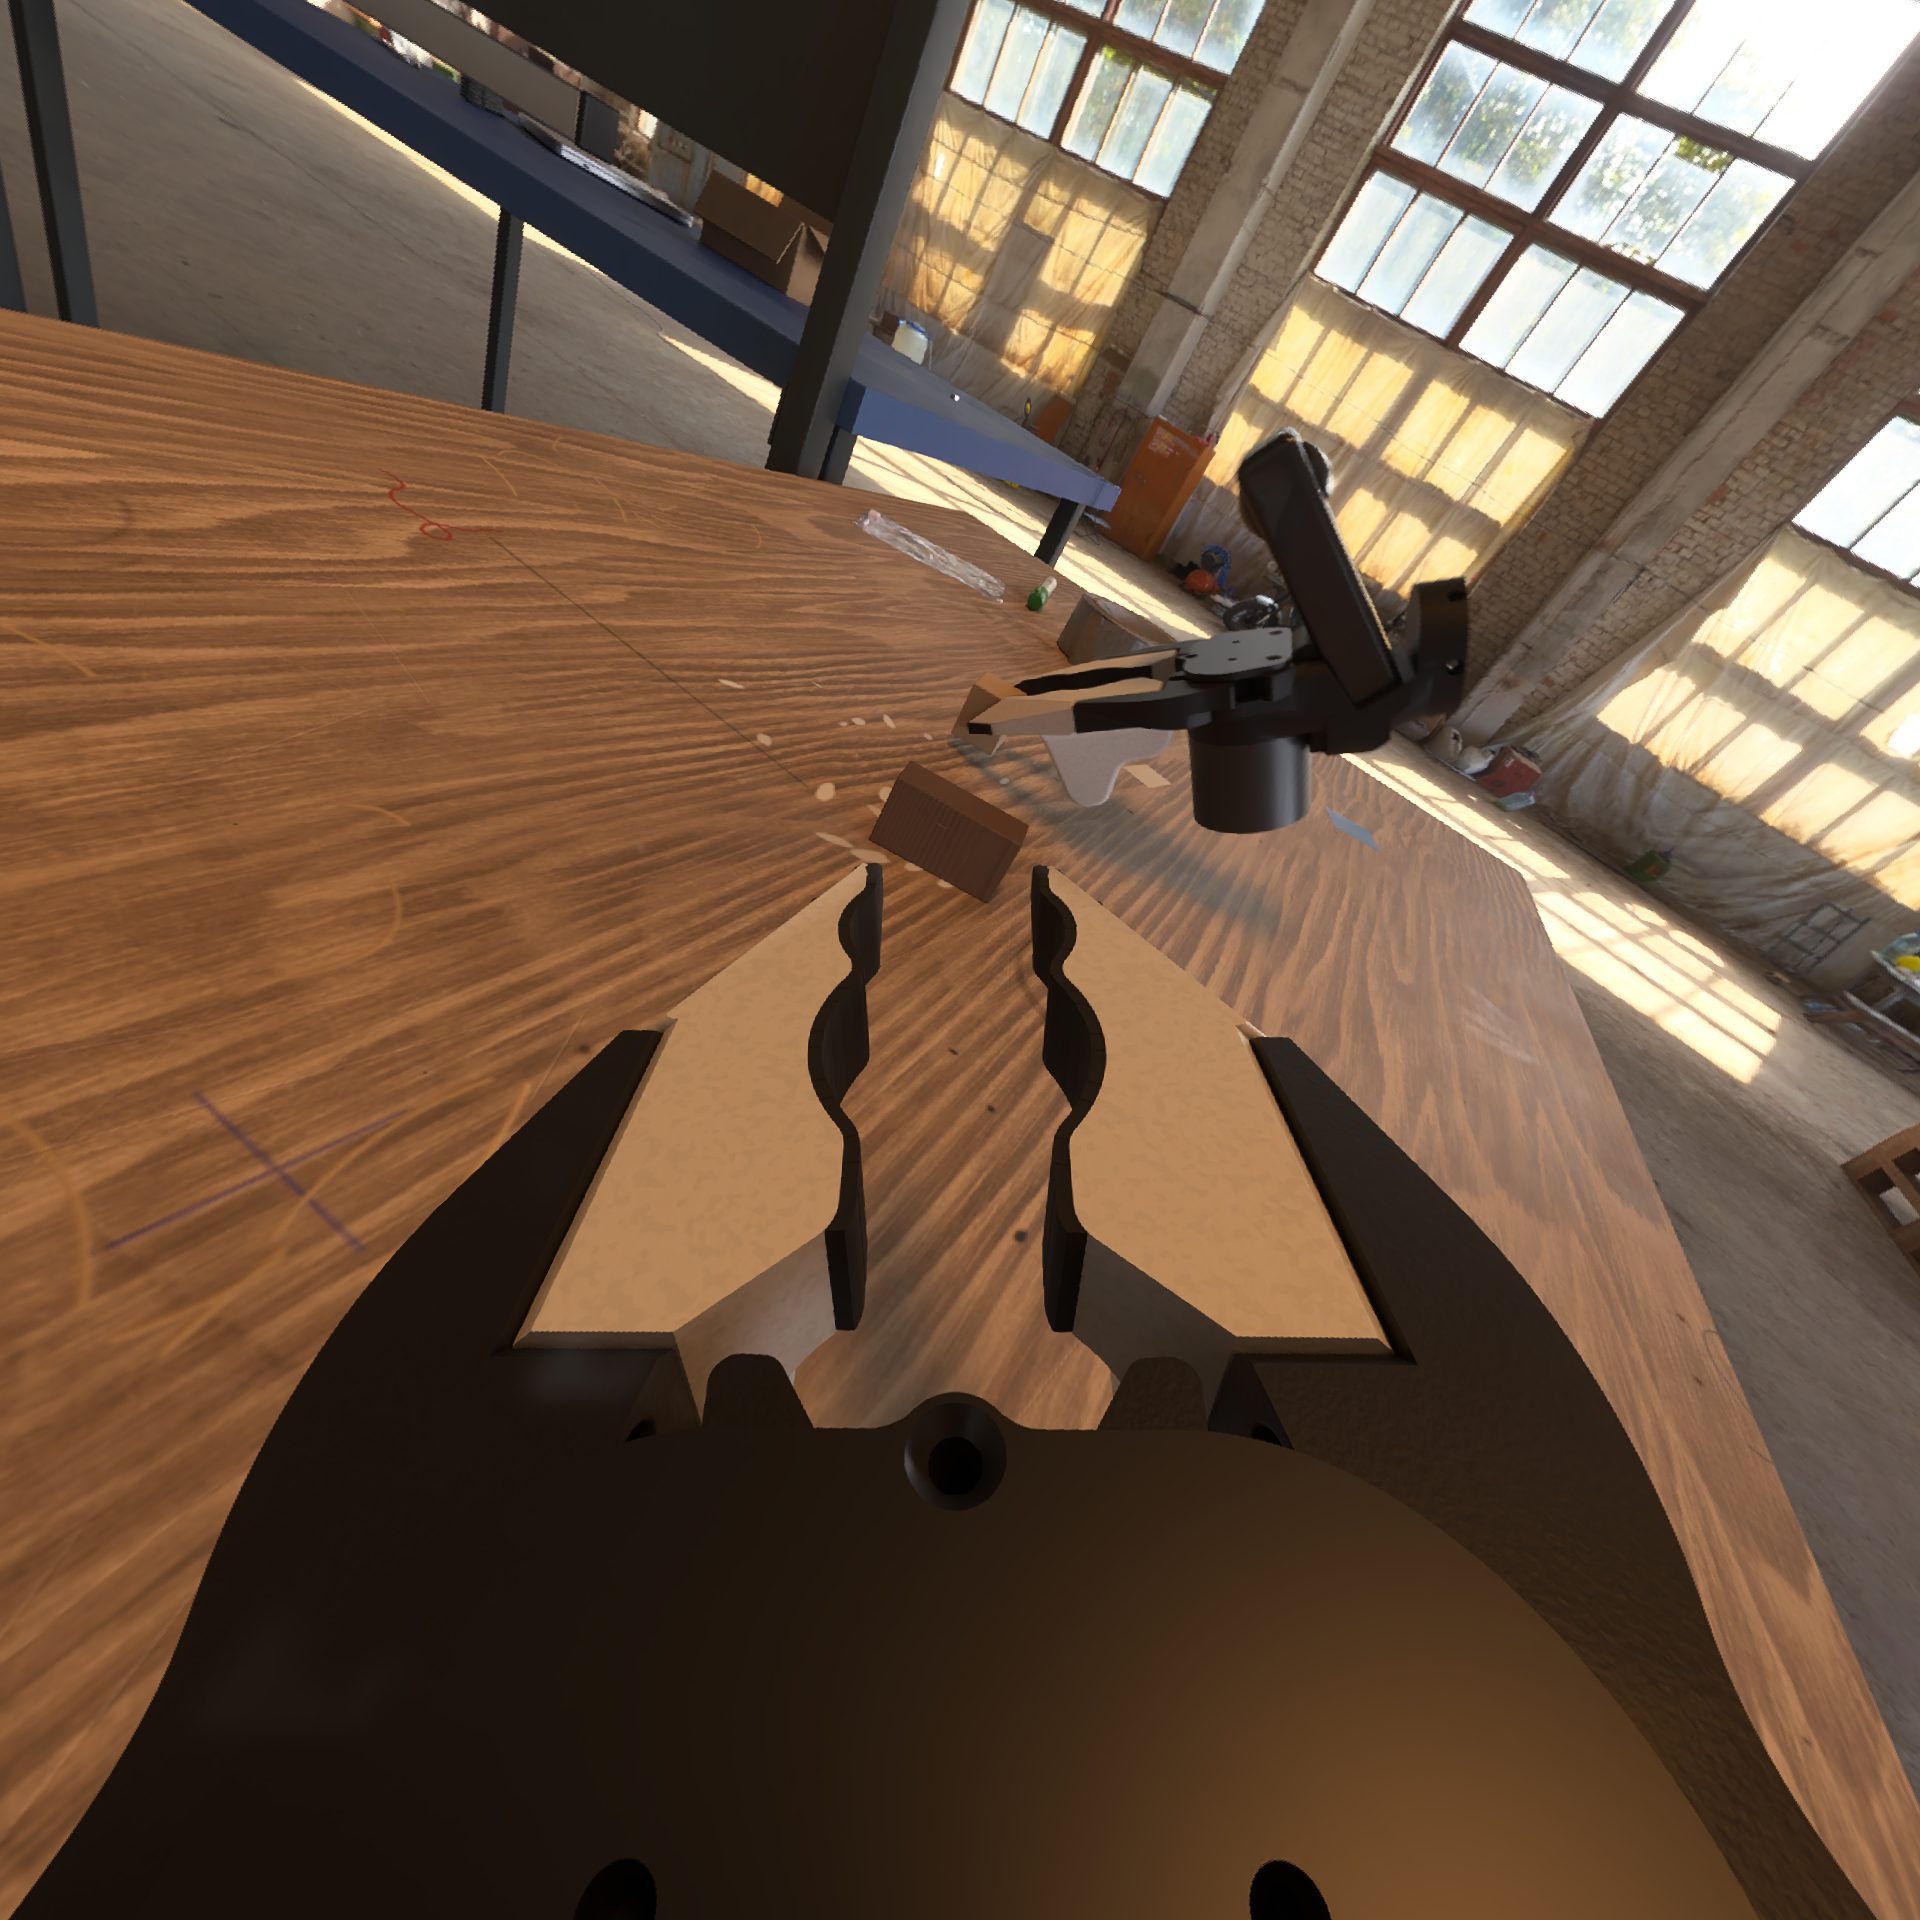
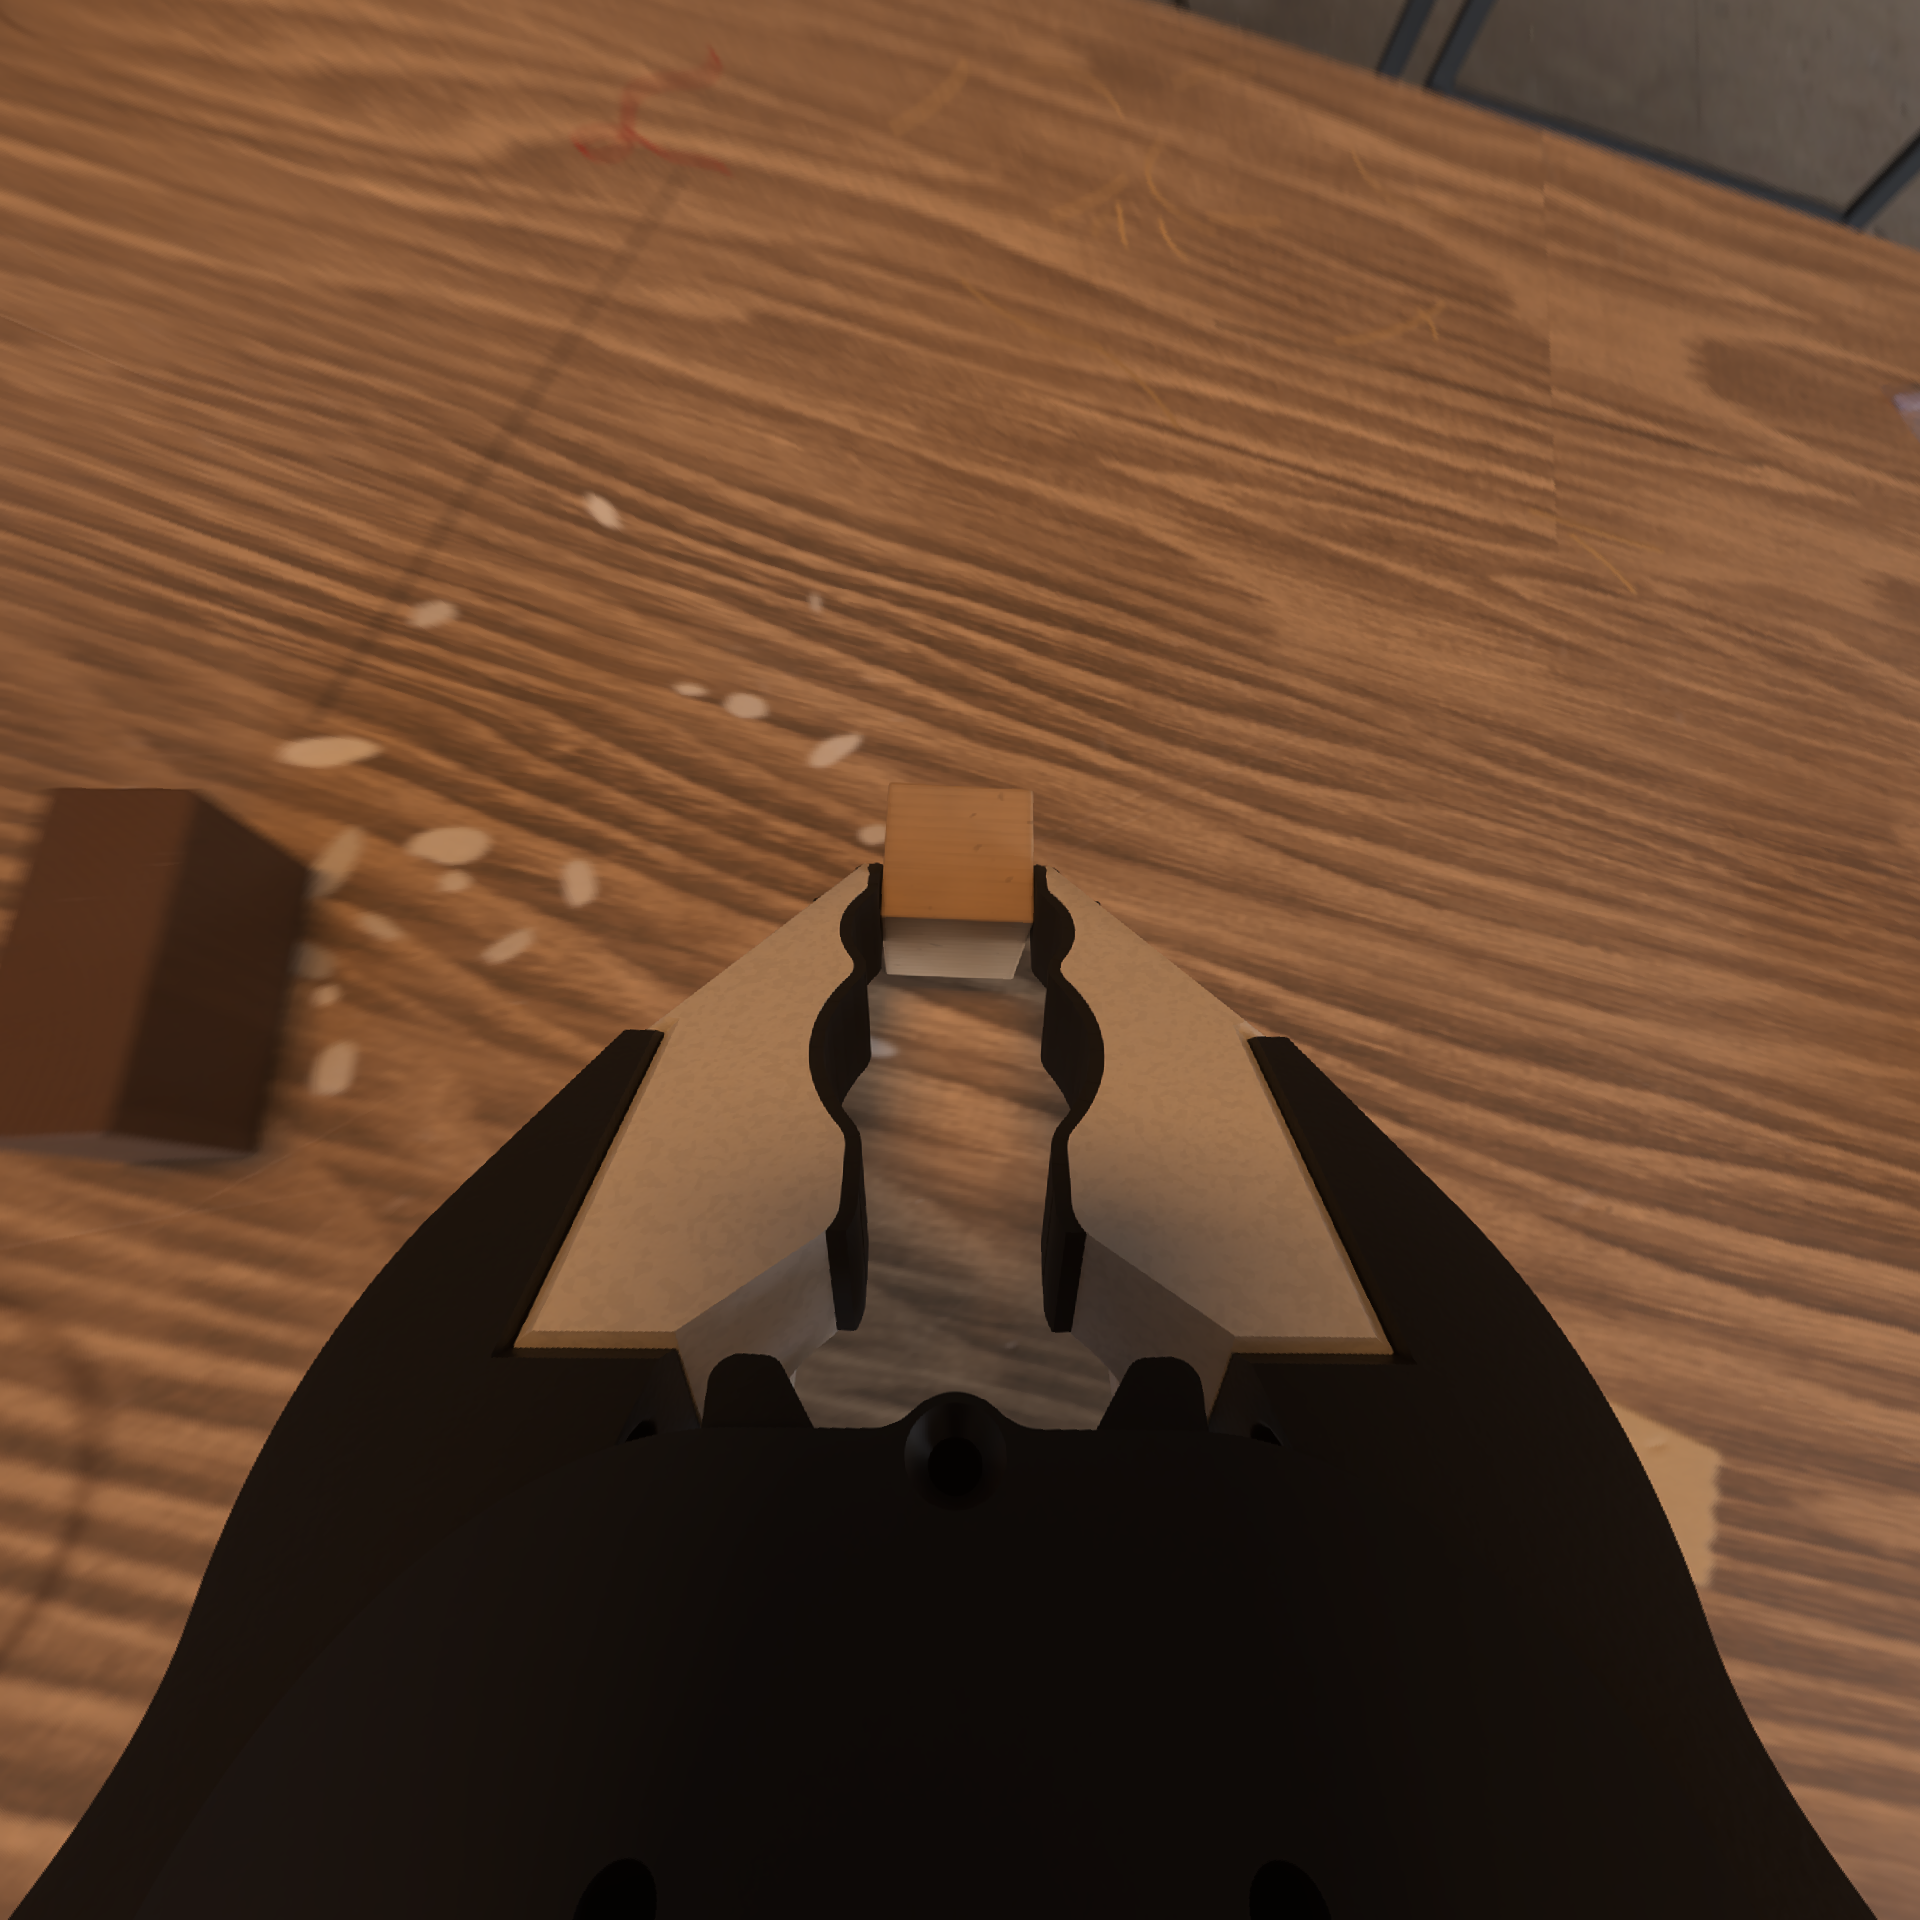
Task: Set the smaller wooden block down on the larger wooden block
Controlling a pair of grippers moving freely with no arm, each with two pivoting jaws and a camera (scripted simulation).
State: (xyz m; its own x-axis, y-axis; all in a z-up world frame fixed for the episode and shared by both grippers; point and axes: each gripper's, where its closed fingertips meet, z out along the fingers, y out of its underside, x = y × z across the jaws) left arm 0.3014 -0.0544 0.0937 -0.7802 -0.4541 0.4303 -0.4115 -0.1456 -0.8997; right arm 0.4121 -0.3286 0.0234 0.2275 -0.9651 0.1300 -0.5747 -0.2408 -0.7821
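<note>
Looking like a big industrial workshop hall: tall gridded windows [image 1: 1579, 177] glowing above sheeted brick walls [image 1: 1174, 312], long blue workbench [image 1: 665, 249] carrying clutter, scuffed wooden table [image 1: 416, 727] lying in front.

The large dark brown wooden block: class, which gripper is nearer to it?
Left. The left gripper points at the large dark brown wooden block, fingertips just short; the right gripper hovers above, beyond it.

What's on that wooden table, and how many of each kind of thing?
Light wooden blocks: 1, the smaller wooden block, held by the right gripper
Dark wooden blocks: 1, the larger wooden block, on the table
Grippers: 2, counting the empty left gripper
Total: 4
</note>
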